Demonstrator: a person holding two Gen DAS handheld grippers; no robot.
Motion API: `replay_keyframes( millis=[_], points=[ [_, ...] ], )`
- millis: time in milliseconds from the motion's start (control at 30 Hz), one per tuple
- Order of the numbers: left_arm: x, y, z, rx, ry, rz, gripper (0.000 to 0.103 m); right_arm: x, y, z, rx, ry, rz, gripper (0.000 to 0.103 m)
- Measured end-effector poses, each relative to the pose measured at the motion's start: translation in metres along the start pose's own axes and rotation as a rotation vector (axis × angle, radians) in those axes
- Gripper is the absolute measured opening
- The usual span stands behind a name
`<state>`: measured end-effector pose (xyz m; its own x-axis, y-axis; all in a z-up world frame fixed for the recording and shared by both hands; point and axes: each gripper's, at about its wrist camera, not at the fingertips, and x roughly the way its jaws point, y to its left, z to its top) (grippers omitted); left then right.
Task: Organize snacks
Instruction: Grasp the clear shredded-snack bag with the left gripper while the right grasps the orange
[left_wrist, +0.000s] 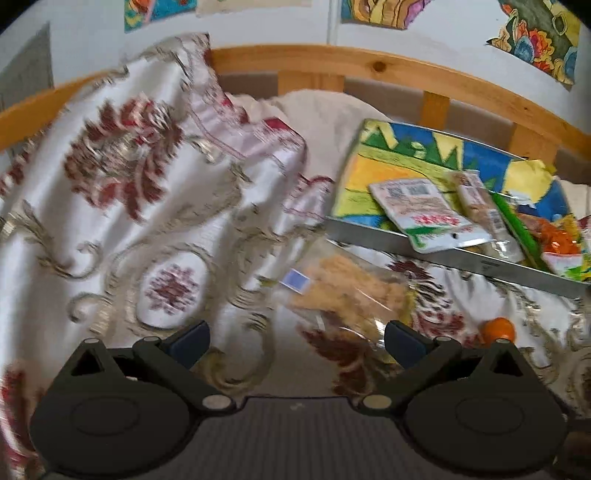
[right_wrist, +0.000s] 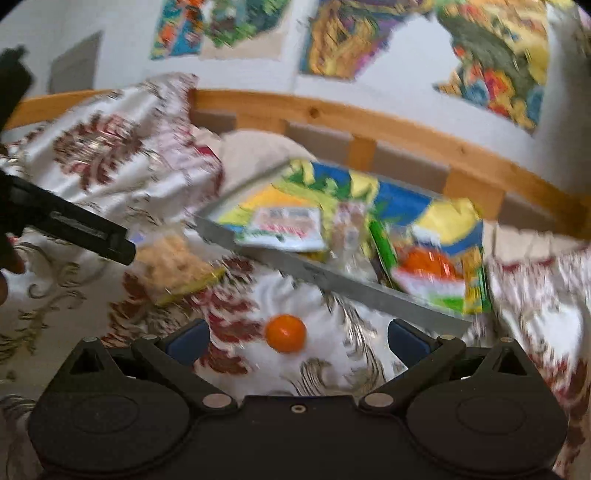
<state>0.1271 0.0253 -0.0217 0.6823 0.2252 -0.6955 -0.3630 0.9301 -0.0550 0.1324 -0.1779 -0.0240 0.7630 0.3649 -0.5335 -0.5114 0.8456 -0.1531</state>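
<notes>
**Snacks piled in a metal tray on a patterned bedspread**

A shallow metal tray (left_wrist: 443, 254) with a bright painted liner holds several flat packets (left_wrist: 428, 218). A clear crinkly bag of crackers (left_wrist: 354, 291) lies on the cloth (left_wrist: 147, 206) beside it. The left gripper (left_wrist: 297, 341) gapes empty near the bag. The right gripper (right_wrist: 298, 339) is spread wide, a round orange ball (right_wrist: 286, 333) between its fingers. Only the right view shows the left gripper's side.
</notes>
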Motion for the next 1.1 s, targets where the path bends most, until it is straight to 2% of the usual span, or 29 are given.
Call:
replay_keyframes(
  millis=[167,300,400,500,600,800,967,1100],
  points=[
    [0.018,-0.003,-0.001,-0.096,0.052,-0.065,0.102,0.013,-0.001,-0.006,-0.005,0.029,0.004,0.102],
    [0.034,-0.005,0.002,-0.194,0.081,-0.089,0.102,0.028,0.007,-0.009,-0.084,0.052,-0.067,0.102],
    [0.047,-0.009,0.008,-0.228,0.12,-0.087,0.102,0.038,0.007,-0.011,-0.111,0.042,-0.082,0.102],
    [0.057,-0.015,0.019,-0.256,0.12,-0.063,0.102,0.045,0.003,-0.01,-0.098,0.033,-0.06,0.102],
    [0.067,-0.025,0.029,-0.265,0.135,-0.018,0.102,0.052,-0.004,-0.008,-0.054,0.039,-0.027,0.098],
    [0.084,-0.049,0.041,-0.243,0.163,0.067,0.102,0.061,-0.014,-0.008,0.017,0.076,-0.015,0.098],
    [0.088,-0.055,0.042,-0.189,0.127,0.038,0.102,0.062,-0.013,-0.009,0.019,0.078,-0.002,0.098],
    [0.085,-0.054,0.037,-0.15,0.098,0.006,0.098,0.063,-0.016,-0.009,0.03,0.072,0.012,0.091]
  ],
)
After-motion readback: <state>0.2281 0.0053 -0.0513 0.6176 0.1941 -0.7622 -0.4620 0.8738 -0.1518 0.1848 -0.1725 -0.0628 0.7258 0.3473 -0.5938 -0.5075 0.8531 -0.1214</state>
